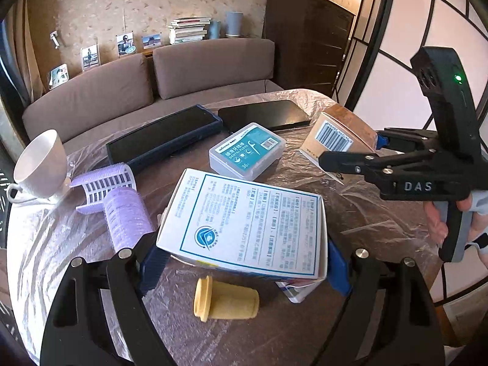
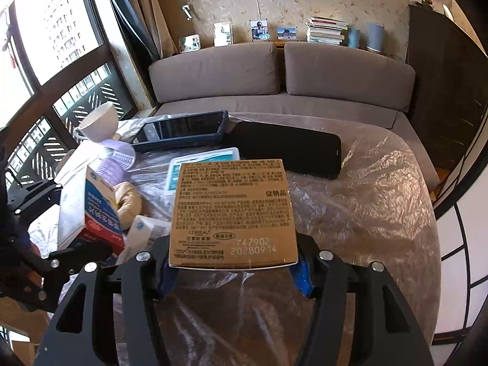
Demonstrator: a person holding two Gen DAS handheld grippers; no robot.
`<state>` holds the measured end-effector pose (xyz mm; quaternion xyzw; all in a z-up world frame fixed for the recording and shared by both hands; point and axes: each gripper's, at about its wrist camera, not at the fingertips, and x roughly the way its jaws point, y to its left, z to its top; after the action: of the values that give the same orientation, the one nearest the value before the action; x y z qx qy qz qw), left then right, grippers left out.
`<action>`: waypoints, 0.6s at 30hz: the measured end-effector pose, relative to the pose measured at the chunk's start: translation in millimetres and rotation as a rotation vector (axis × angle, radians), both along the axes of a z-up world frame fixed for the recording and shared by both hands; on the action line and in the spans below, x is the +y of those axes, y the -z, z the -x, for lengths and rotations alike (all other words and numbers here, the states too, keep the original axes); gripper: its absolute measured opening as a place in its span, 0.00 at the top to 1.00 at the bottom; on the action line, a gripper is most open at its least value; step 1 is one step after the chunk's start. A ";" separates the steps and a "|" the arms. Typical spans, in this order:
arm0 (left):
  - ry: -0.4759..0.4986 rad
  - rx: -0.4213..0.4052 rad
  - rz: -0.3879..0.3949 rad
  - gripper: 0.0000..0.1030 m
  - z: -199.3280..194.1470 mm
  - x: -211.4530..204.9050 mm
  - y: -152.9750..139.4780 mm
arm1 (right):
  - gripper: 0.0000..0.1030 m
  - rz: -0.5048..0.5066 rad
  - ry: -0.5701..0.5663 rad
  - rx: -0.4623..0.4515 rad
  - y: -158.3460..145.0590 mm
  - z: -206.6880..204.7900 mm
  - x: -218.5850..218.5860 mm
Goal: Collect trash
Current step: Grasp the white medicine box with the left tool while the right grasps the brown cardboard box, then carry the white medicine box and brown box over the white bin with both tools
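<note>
Gripping one box each, both tongs hold trash above a plastic-covered table (image 1: 366, 213). Nearest, the left tongs (image 1: 244, 262) pinch a white box (image 1: 244, 222) by its lower edges; it tilts and looks crushed underneath, so it could slide out. A yellow tube (image 1: 225, 302) lies below it. Farther right, the right tongs (image 2: 235, 267) clamp a brown box (image 2: 233, 210) only at its near end; swinging might knock the cup (image 1: 39, 164) or phones beyond.
</note>
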<state>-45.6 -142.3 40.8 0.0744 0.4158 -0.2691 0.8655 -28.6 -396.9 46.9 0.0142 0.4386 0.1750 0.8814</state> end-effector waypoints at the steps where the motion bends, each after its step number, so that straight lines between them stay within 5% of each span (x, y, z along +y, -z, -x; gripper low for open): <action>1: -0.002 0.001 0.002 0.17 1.5 0.4 -0.1 | 0.43 -0.002 0.000 -0.001 -1.4 2.3 0.2; 18: -0.069 0.015 0.018 0.17 41.2 11.5 -2.7 | 0.43 -0.040 0.006 0.026 -10.0 50.6 -7.1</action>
<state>-86.9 -130.8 43.4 0.0501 0.4222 -0.2433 0.8718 -79.2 -404.0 56.9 0.0352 0.4462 0.1810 0.8757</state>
